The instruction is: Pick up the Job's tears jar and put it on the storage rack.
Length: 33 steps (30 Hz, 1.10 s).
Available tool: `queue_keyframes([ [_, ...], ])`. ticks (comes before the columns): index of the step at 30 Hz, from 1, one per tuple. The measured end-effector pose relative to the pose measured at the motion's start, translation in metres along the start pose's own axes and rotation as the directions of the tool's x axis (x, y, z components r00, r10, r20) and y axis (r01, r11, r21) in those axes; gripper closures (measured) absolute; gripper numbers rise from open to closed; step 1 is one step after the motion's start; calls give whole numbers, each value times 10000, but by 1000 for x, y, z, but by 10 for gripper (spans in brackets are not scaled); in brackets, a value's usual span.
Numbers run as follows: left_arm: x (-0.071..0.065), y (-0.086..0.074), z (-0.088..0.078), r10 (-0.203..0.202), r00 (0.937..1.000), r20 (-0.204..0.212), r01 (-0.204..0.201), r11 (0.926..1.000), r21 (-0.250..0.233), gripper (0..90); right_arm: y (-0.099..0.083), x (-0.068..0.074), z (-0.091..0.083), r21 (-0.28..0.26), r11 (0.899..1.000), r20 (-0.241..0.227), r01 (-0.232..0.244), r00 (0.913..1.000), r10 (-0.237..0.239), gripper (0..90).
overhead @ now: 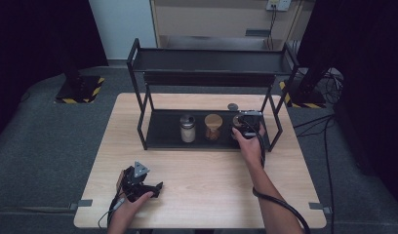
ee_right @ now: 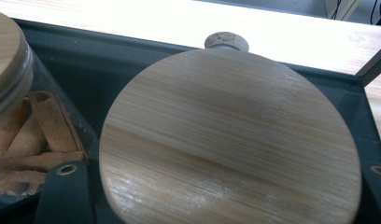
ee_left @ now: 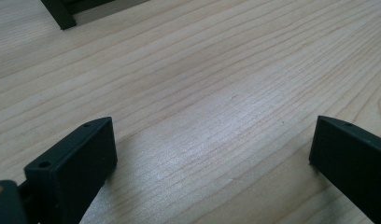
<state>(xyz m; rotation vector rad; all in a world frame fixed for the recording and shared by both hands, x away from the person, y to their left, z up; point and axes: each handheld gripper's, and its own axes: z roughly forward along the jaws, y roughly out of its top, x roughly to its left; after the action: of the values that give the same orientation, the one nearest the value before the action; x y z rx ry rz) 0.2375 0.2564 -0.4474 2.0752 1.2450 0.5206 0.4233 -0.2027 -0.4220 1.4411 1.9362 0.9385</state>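
A black two-tier rack (overhead: pixel 160 134) stands at the back of the wooden table (overhead: pixel 207 170). Three jars sit in a row on its lower shelf. My right gripper (overhead: pixel 246 127) is shut on the rightmost jar (overhead: pixel 237 120). In the right gripper view that jar's round wooden lid (ee_right: pixel 230 135) sits between the two black jaws of the right gripper (ee_right: pixel 221 179). To its left stands a wooden-lidded jar of brown sticks (overhead: pixel 212 126) (ee_right: pixel 25 126), then a metal-lidded jar with white contents (overhead: pixel 188 128). My left gripper (overhead: pixel 155 187) (ee_left: pixel 212 154) rests open on the table's front left, with nothing between its jaws.
A small round knob-like piece (overhead: pixel 232 106) (ee_right: pixel 227 40) lies on the table just behind the rack. The rack's upper shelf (overhead: pixel 211 61) overhangs the jars. A rack foot (ee_left: pixel 60 14) is far ahead of the left gripper. Cables trail off the table's right side.
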Motion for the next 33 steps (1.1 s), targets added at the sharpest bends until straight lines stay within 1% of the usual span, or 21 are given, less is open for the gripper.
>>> queue_keyframes([
  [11,0,0,0,-2,10000,-19,2,10000,4,0,-5,-1,0,-160,9998,-14,-141,9999,141,258],
  [21,-1,0,0,-9,10000,-29,9,10000,3,0,-8,-2,0,-275,9996,-35,-94,10000,94,253],
  [23,-1,0,0,-10,10000,-29,10,10000,4,0,-8,-4,0,-220,9997,-163,-91,9998,87,221],
  [25,-1,0,0,-10,10000,-31,10,10000,4,0,-8,-2,-1,-246,9997,-128,62,9999,-65,197],
  [29,-1,0,0,-11,10000,-29,11,10000,4,0,-7,-2,-3,-187,9997,-156,181,9997,-184,130],
  [33,-1,0,0,-10,10000,-30,10,10000,4,0,-8,-2,-9,-181,9994,-213,294,9993,-297,90],
])
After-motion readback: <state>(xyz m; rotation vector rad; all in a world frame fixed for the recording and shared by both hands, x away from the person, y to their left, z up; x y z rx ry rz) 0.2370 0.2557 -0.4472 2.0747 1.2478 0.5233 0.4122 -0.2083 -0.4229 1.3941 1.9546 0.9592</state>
